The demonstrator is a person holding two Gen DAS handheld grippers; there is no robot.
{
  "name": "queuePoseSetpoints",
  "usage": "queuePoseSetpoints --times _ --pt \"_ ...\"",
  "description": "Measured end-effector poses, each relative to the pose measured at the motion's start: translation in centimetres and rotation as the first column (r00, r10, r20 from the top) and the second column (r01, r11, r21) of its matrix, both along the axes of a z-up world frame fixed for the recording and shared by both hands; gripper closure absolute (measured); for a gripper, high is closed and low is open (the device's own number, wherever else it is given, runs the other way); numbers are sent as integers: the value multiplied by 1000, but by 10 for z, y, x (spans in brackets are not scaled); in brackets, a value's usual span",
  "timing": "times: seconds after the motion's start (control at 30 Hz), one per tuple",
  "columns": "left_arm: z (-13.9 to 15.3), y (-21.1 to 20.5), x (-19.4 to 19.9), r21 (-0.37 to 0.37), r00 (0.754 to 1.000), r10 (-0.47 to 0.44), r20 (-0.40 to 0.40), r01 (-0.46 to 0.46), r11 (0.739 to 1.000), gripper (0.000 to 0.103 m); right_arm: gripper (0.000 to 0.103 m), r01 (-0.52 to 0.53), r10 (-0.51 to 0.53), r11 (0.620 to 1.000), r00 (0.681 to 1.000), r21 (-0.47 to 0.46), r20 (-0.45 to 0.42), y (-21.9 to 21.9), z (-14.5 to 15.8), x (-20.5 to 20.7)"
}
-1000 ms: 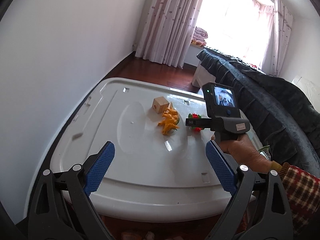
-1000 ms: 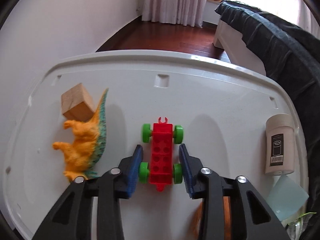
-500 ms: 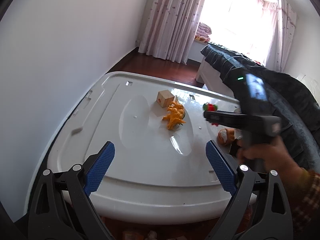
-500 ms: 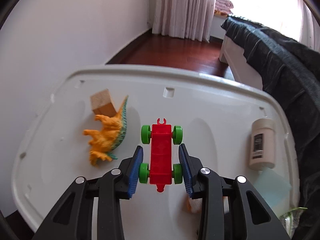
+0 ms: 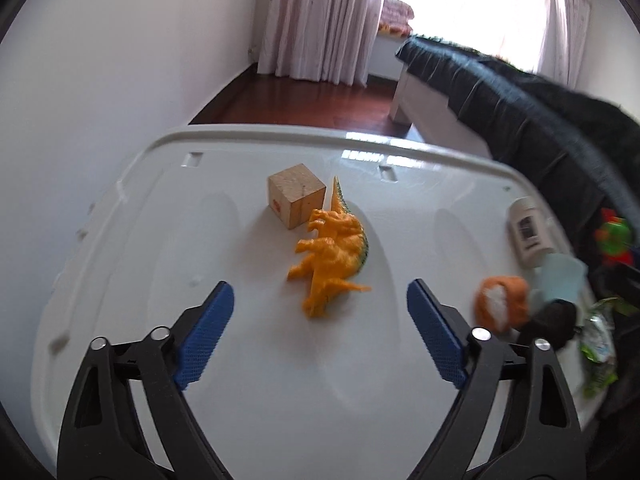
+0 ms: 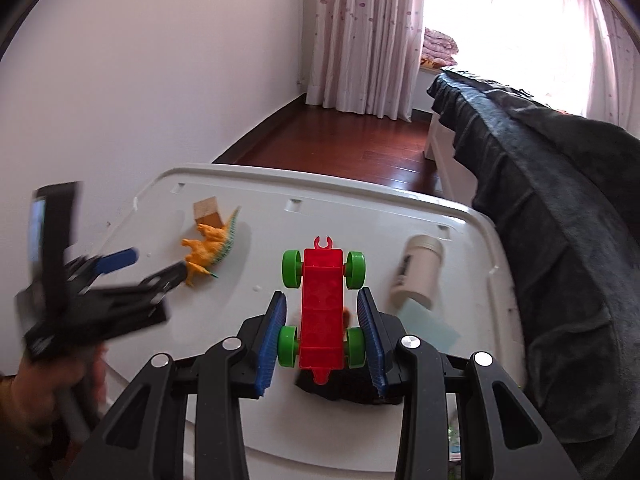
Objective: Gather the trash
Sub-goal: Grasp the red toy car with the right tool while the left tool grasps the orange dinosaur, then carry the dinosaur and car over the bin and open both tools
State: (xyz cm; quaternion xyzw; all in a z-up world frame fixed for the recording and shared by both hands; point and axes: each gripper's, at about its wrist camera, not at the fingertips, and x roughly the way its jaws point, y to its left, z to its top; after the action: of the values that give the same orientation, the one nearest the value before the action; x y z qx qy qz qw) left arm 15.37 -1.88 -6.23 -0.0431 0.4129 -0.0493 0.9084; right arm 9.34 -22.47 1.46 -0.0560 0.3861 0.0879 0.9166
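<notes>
My right gripper (image 6: 322, 314) is shut on a red toy car with green wheels (image 6: 323, 304) and holds it raised above the white lid (image 6: 360, 216). The car also shows blurred at the right edge of the left wrist view (image 5: 612, 236). My left gripper (image 5: 320, 320) is open and empty, low over the white lid (image 5: 160, 240), with the orange toy dinosaur (image 5: 330, 254) just ahead between its fingers. It shows blurred in the right wrist view (image 6: 136, 268). A wooden cube (image 5: 296, 194) touches the dinosaur's far side.
A white jar (image 5: 528, 230) lies on its side at the lid's right edge, beside a pale blue sheet (image 5: 560, 276), an orange-and-white object (image 5: 500, 304) and a green wrapper (image 5: 600, 344). A dark sofa (image 6: 540, 220) flanks the right. A white wall runs along the left.
My right gripper has lifted the red car off the lid and pulled back to the right. My left gripper has moved forward and down toward the dinosaur.
</notes>
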Motion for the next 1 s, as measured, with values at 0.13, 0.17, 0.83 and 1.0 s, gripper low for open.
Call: queuePoseSetpoints --times 0.13,0.17,0.83,1.0 --pt "-6 -9 23 43 1000 3 5 -3 999 23 66 7 -7 1000 1000 7 -5 -12 -4 2" --pt "-7 -12 28 48 1000 1 5 -1 999 23 66 6 -6 1000 1000 9 -4 -14 -5 2" --pt "-12 -6 13 40 999 9 -54 -7 999 52 66 -39 39 999 999 30 21 -10 -4 -5" --pt "8 -2 -14 26 1000 14 -20 -14 1000 52 66 -49 47 998 998 37 31 -3 1 -15"
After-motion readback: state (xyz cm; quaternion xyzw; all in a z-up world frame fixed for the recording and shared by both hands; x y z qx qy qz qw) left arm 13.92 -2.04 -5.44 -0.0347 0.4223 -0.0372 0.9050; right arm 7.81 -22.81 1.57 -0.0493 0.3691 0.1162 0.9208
